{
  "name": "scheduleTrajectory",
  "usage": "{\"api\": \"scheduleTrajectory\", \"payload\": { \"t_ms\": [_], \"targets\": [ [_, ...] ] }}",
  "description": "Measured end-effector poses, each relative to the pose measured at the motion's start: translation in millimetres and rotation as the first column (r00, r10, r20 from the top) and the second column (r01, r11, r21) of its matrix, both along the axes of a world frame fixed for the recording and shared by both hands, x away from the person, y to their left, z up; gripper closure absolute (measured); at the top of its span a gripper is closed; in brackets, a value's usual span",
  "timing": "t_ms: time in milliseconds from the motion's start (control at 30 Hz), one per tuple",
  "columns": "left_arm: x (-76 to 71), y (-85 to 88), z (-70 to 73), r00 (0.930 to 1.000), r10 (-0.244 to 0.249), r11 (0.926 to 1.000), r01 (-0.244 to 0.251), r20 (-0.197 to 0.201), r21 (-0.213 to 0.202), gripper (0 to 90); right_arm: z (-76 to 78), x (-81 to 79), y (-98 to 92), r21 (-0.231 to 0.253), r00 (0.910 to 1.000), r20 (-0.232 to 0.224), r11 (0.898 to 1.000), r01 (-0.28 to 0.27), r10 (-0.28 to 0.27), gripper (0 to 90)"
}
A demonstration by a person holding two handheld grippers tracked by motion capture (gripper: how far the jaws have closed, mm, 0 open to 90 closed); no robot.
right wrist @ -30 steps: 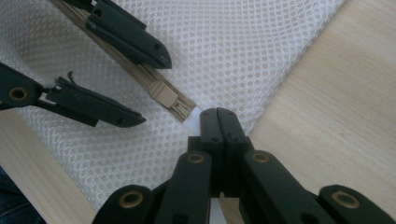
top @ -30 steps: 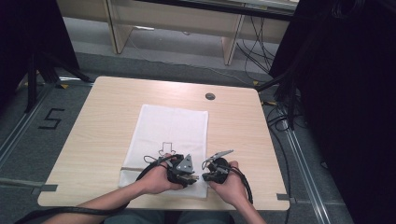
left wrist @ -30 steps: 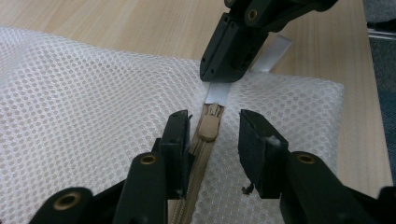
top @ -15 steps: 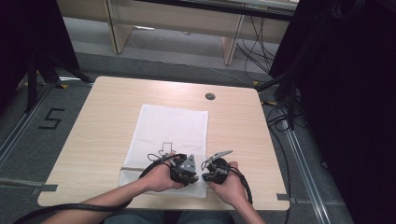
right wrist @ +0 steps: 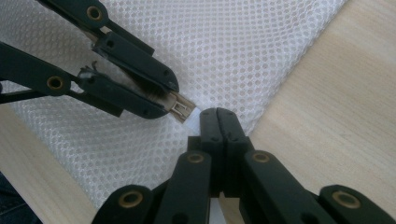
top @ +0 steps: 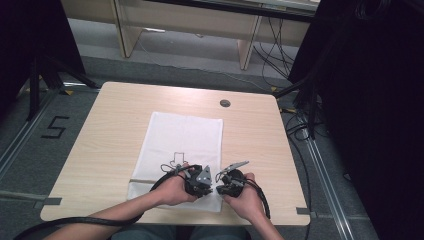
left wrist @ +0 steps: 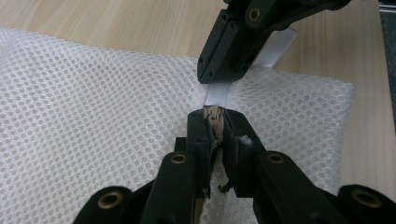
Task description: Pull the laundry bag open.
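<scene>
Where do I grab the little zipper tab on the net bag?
Pinch the small beige zipper tab by its flat faces, coming from the left along the near edge of the white mesh bag. It is thin and lies flat; the left tool has just been closing its jaws on it that way.

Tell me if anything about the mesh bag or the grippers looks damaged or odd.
The left gripper has frayed, torn pad lining hanging loose between its jaws, which have just been closing on the zipper pull. The white mesh bag lies flat and looks intact; the right gripper pinches its white tab.
</scene>
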State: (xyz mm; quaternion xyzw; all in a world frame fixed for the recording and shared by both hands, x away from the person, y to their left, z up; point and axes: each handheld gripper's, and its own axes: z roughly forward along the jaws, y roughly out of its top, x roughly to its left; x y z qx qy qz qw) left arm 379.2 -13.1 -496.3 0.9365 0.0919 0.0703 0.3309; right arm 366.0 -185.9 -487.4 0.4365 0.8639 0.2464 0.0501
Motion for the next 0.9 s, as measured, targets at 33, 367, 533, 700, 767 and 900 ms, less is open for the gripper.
{"api": "scheduleTrajectory", "payload": {
  "t_ms": [33, 367, 533, 700, 767, 900],
  "targets": [
    [-0.5, -0.4, 0.5, 1.0, 0.002, 1.0, -0.002, 0.0, 0.003, 81.0, 0.0, 0.0, 0.1, -0.001, 1.0, 0.001, 1.0, -0.001, 0.001, 90.0],
    [-1.4, -3.1, 2.1, 0.9992, 0.023, 0.9997, -0.023, -0.033, 0.005, 81.1, -0.5, 1.1, -0.8, 0.004, 0.9998, 0.013, 1.0, -0.016, 0.016, 90.0],
    [-4.3, -4.5, 3.9, 0.999, 0.036, 0.9993, -0.036, -0.028, 0.011, 81.2, 0.2, 0.0, 0.0, -0.003, 1.0, 0.0, 1.0, -0.004, 0.004, 90.0],
    [-5.3, -6.5, 6.0, 0.9987, 0.036, 0.9993, -0.035, -0.036, 0.012, 81.1, 0.2, 0.2, -0.1, -0.004, 1.0, -0.001, 1.0, -0.004, 0.004, 90.0],
    [-4.2, -6.3, 4.8, 0.9977, 0.045, 0.9989, -0.045, -0.051, 0.012, 81.1, 0.2, 0.2, -0.2, -0.003, 1.0, -0.001, 1.0, -0.004, 0.004, 90.0],
    [-3.3, -6.0, 3.7, 0.9979, 0.045, 0.9989, -0.045, -0.046, 0.013, 81.2, 1.8, -0.6, 0.3, -0.007, 0.9999, -0.01, 1.0, 0.011, -0.012, 90.0]
  ]
}}
